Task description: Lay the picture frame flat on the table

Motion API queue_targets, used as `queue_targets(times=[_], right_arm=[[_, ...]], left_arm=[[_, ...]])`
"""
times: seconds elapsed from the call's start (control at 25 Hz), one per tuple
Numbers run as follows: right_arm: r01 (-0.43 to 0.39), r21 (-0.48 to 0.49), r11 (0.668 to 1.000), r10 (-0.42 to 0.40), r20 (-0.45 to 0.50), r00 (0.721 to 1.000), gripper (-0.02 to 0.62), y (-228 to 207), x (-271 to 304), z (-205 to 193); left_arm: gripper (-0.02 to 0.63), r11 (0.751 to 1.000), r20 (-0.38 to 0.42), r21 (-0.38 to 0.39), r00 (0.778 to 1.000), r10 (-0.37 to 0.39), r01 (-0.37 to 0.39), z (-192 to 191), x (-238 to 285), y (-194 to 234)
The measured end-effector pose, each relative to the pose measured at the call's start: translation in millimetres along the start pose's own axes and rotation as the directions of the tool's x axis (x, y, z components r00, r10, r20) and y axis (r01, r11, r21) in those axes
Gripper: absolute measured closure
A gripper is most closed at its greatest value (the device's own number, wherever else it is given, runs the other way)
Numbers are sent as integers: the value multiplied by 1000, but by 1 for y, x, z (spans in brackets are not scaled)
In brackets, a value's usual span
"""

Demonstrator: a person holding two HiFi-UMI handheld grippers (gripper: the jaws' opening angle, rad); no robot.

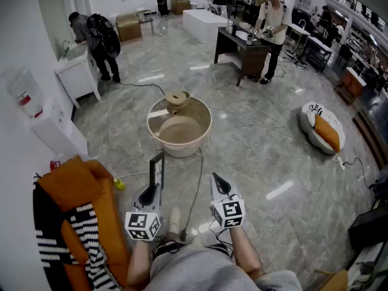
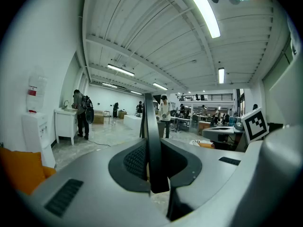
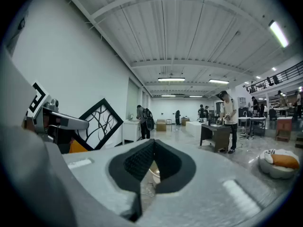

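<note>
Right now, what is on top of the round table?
A small tan round thing sits at the round table's far rim. It hides the bit of rim behind it.

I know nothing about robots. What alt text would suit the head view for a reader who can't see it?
A person's left gripper is clamped on a thin black picture frame held upright, seen edge-on, while the right gripper beside it is shut and empty. Ahead, on the grey marble floor, stands a round beige table with a raised rim.
</note>
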State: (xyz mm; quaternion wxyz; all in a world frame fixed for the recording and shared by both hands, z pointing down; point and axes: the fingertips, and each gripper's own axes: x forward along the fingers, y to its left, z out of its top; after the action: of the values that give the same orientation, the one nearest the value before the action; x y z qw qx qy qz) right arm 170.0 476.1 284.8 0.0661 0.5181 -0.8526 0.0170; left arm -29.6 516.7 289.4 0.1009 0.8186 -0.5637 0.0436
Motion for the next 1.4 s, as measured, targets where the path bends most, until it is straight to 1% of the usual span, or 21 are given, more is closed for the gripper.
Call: queue_targets(times=[0.12, 0.28, 0.56, 0.92, 1.12, 1.4], right_arm=[[-1, 4, 1000, 1, 3, 1000, 597, 0, 1, -1], [-24, 39, 999, 24, 14, 1000, 597, 1, 3, -1], [-13, 37, 999, 13, -8, 1000, 597, -6, 21, -7], [-10, 52, 999, 11, -19, 1000, 597, -23, 73, -6], [-10, 65, 998, 10, -7, 1000, 597, -32, 110, 2], [3, 73, 997, -2, -6, 1000, 597, -34, 151, 15]], left_arm=[[545, 1000, -3, -2, 1000, -2, 2, -1, 2, 0], [545, 1000, -8, -10, 1000, -5, 5, -3, 5, 2], [545, 1000, -28, -14, 999, -17, 17, -4, 24, 10], [545, 999, -52, -20, 998, -39, 38, 0, 75, 32], [545, 998, -46, -28, 998, -51, 50, 11, 107, 51], [545, 997, -48, -32, 996, -71, 70, 29, 139, 83]])
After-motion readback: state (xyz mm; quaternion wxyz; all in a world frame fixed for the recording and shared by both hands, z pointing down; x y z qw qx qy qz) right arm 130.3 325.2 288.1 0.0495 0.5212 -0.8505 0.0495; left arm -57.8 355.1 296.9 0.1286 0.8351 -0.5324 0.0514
